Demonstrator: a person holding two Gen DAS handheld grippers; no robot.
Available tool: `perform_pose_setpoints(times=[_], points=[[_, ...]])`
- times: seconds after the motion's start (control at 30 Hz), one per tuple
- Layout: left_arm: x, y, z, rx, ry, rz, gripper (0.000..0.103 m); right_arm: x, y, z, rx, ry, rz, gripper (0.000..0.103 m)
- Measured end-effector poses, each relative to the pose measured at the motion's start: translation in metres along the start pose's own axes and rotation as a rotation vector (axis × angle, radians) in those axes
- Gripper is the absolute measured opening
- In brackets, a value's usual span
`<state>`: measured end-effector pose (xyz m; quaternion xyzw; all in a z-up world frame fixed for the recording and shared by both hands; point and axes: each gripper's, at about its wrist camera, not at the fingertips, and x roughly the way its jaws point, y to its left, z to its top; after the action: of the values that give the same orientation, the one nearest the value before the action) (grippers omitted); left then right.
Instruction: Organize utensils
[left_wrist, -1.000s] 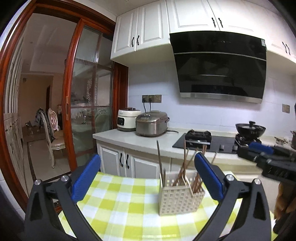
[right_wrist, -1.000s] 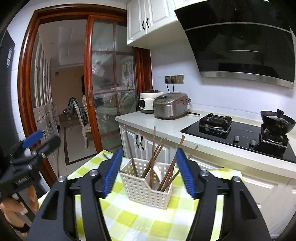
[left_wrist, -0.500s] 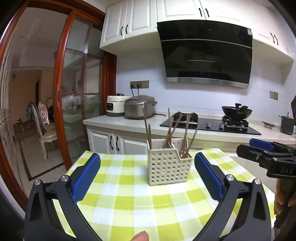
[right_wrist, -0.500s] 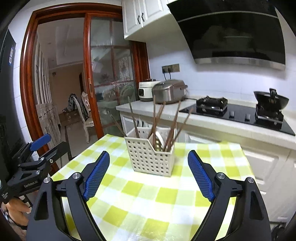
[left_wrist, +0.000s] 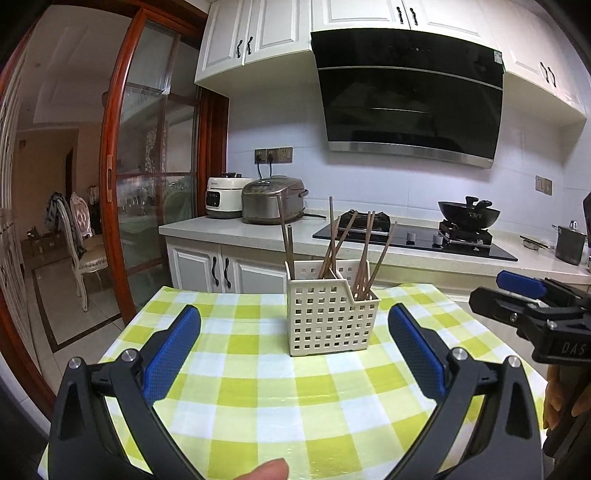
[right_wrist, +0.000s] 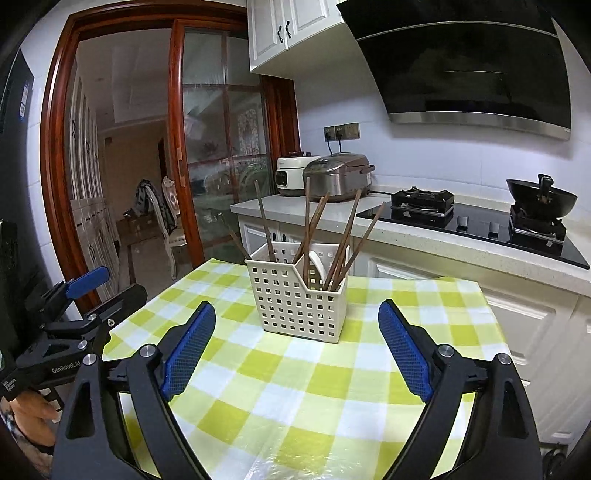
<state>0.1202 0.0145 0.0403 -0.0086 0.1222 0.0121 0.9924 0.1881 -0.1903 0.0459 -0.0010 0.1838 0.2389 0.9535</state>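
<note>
A cream perforated utensil basket (left_wrist: 328, 317) stands upright on a table with a green and white checked cloth (left_wrist: 280, 398). Several brown wooden chopsticks (left_wrist: 364, 251) stick out of it. It also shows in the right wrist view (right_wrist: 299, 299), where a white spoon (right_wrist: 318, 264) rests inside with the chopsticks (right_wrist: 347, 240). My left gripper (left_wrist: 293, 349) is open and empty, short of the basket. My right gripper (right_wrist: 297, 349) is open and empty, also short of the basket.
A kitchen counter (left_wrist: 236, 229) runs behind the table with two rice cookers (left_wrist: 273, 199), a gas hob (left_wrist: 413, 236) and a black wok (left_wrist: 469, 214). A glass sliding door (left_wrist: 147, 192) stands at the left. The cloth (right_wrist: 332, 387) ends near the cabinets (right_wrist: 517, 317).
Both grippers have drawn back and tilted down, so more of the tablecloth shows and the basket sits between the open fingers' far ends. Both stay open and empty.
</note>
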Motion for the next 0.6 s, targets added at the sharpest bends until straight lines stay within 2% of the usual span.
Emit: perform_pose_setpoints(times=[0.6], points=[[-0.0001, -0.0061, 0.0002, 0.023, -0.005, 0.015, 0.098, 0.0016, 0.002, -0.0039, -0.012, 0.002, -0.014, 0.085]])
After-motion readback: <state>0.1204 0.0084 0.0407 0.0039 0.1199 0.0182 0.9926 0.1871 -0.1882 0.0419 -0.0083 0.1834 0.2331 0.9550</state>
